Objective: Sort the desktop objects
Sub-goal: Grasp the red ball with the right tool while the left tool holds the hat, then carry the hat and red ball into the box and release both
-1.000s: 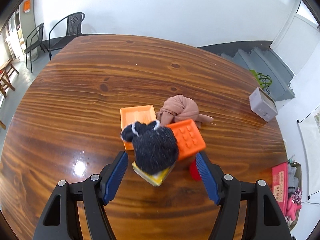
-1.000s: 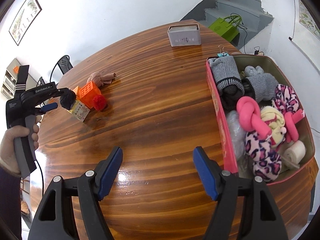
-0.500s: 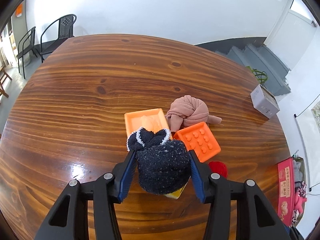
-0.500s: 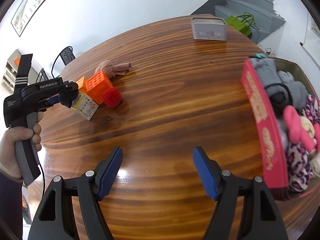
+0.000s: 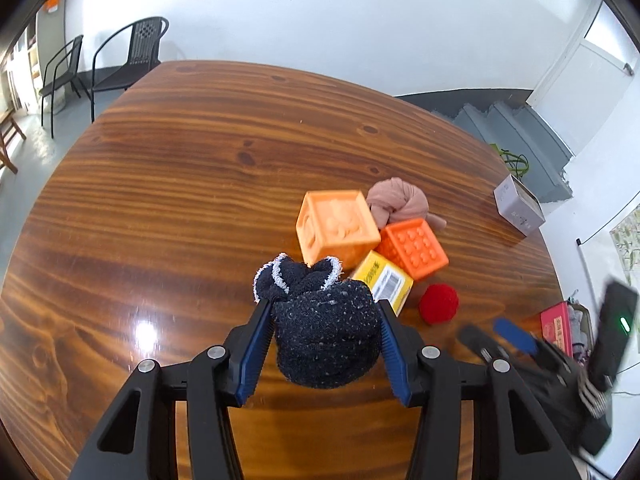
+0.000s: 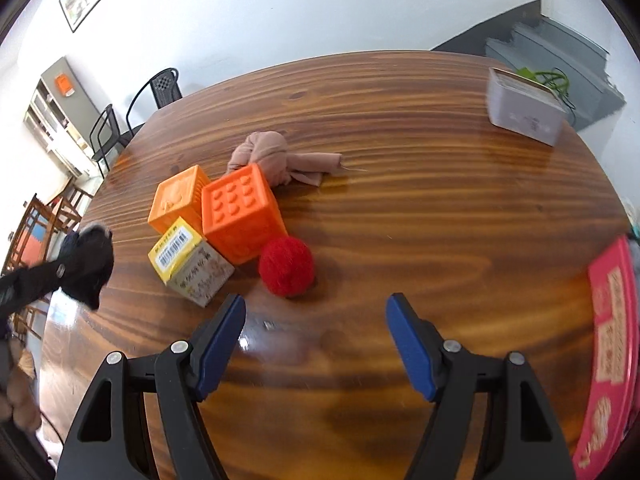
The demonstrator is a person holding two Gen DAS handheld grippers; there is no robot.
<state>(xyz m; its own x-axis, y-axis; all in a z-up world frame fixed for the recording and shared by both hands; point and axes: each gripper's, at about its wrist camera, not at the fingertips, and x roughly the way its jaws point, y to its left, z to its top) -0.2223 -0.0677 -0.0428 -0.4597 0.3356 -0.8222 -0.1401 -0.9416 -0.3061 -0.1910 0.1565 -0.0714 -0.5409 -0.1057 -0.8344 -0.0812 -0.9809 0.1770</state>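
Note:
My left gripper (image 5: 324,320) is shut on a dark navy fuzzy sock bundle (image 5: 326,336) and holds it lifted off the wooden table (image 5: 160,200); the same bundle (image 6: 86,266) shows blurred at the left of the right wrist view. Beyond it sit two orange blocks (image 5: 336,228) (image 5: 412,248), a yellow box (image 5: 384,282), a red pom-pom ball (image 5: 439,303) and a pinkish-tan knotted sock (image 5: 396,200). My right gripper (image 6: 316,308) is open, with nothing between its fingers, just short of the red ball (image 6: 286,266).
A grey tin (image 6: 524,108) stands at the table's far right edge. A pink box (image 6: 612,332) of socks sits at the right edge. Black chairs (image 5: 132,56) and stairs (image 5: 512,124) lie beyond the table.
The left gripper has raised the dark sock bundle off the yellow box and drawn back. The right gripper has swung left toward the toy pile, closing on the red ball.

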